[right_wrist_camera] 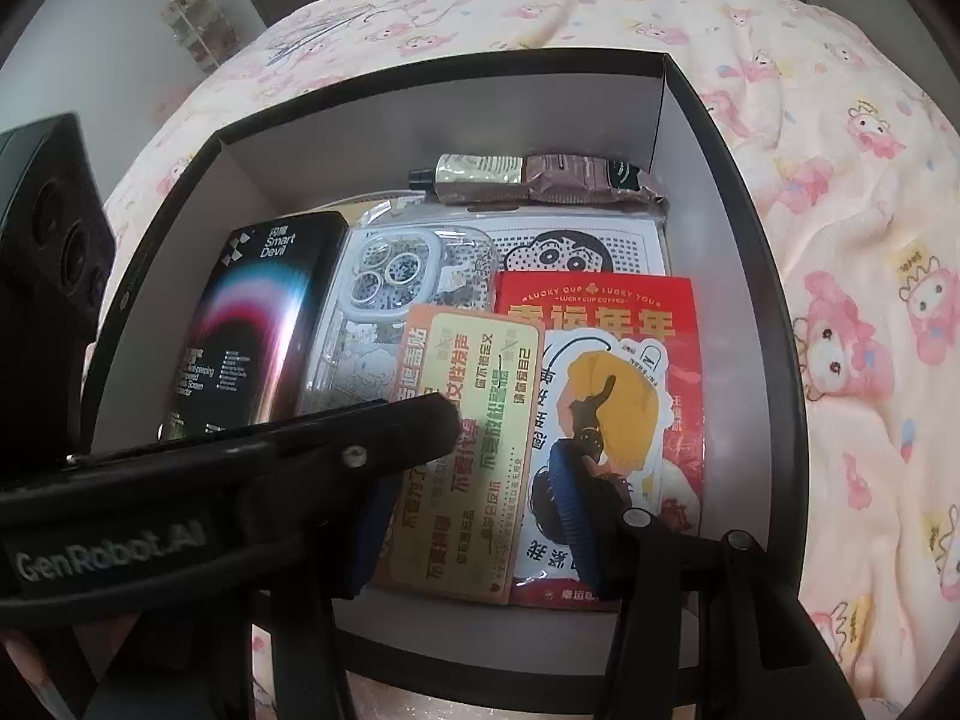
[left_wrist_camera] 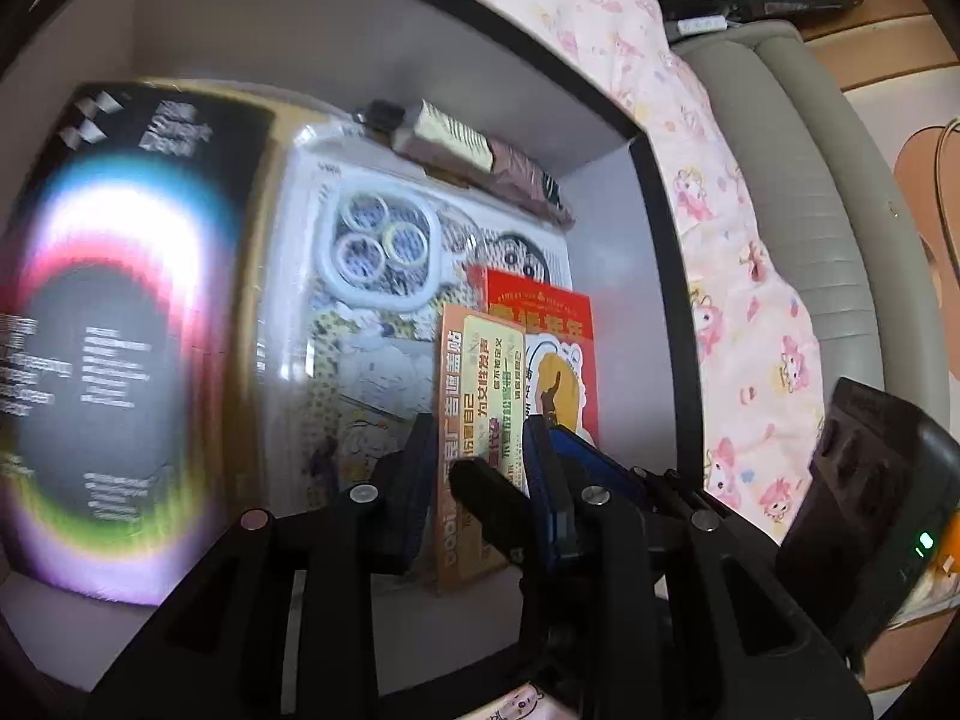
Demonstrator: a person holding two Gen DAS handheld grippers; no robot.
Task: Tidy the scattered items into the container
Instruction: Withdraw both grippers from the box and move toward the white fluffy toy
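A black-rimmed box [right_wrist_camera: 744, 192] with grey walls sits on a pink bedspread. Inside lie a black Smart Devil package [right_wrist_camera: 252, 318], a clear phone case [right_wrist_camera: 384, 312], a red Lucky Cup envelope [right_wrist_camera: 600, 306] with a sticker on it, a brown tube [right_wrist_camera: 540, 177] and an orange sticker card [right_wrist_camera: 468, 450]. My left gripper [left_wrist_camera: 480, 438] is inside the box; its blue fingers stand on either side of the orange card [left_wrist_camera: 480, 372], with a gap showing. My right gripper [right_wrist_camera: 474, 480] hovers open over the card and envelope, holding nothing. The left gripper's finger [right_wrist_camera: 360, 426] crosses the right wrist view.
The pink cartoon bedspread [right_wrist_camera: 840, 240] surrounds the box. A grey ribbed cushion [left_wrist_camera: 798, 192] lies beyond the bed in the left wrist view. The right gripper's body [left_wrist_camera: 870, 480] sits at the right of the left wrist view. Shelves and a wall stand far behind.
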